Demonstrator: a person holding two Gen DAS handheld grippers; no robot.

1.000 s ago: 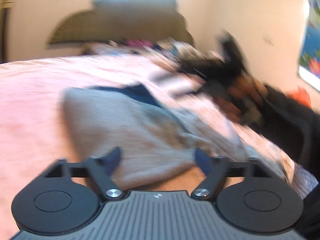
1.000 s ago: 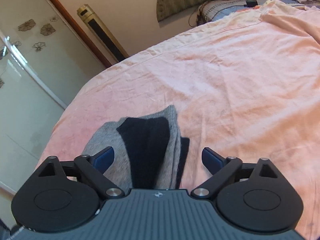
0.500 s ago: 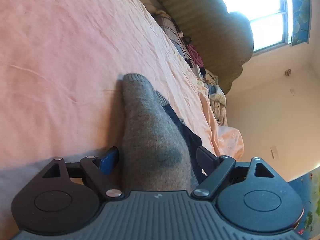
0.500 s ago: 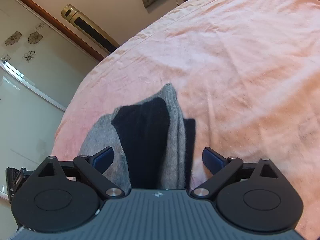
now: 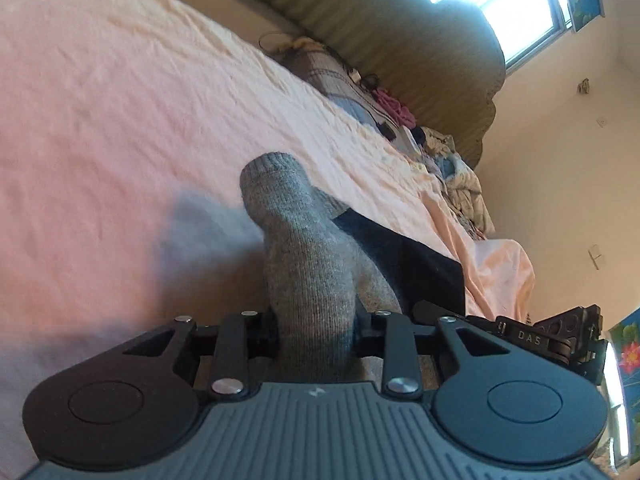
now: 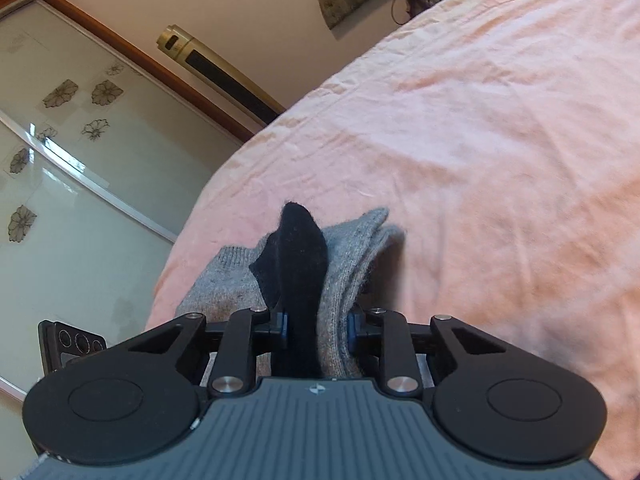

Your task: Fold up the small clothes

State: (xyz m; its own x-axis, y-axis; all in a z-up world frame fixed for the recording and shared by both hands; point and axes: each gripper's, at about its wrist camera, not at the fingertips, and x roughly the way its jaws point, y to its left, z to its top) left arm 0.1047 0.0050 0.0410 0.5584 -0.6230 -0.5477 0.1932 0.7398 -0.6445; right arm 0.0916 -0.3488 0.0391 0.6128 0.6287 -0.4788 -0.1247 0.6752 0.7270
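A pair of grey socks with black toe and heel patches lies on the pink bed sheet [image 5: 100,112]. My left gripper [image 5: 316,326] is shut on the grey sock end [image 5: 304,248], which stands up between the jaws; a black part [image 5: 404,256] lies to its right. My right gripper [image 6: 316,322] is shut on the other end, pinching the black patch [image 6: 296,264] and the grey knit [image 6: 352,256] together. The right gripper's body [image 5: 560,336] shows at the right edge of the left wrist view.
A padded headboard [image 5: 400,40] and a heap of clothes [image 5: 452,168] sit at the far end of the bed. A sliding wardrobe door [image 6: 60,168] and a gold tower fan [image 6: 216,72] stand beyond the bed's edge.
Both grippers were open around the socks and have closed on them. The pinched sock ends now stand up off the sheet.
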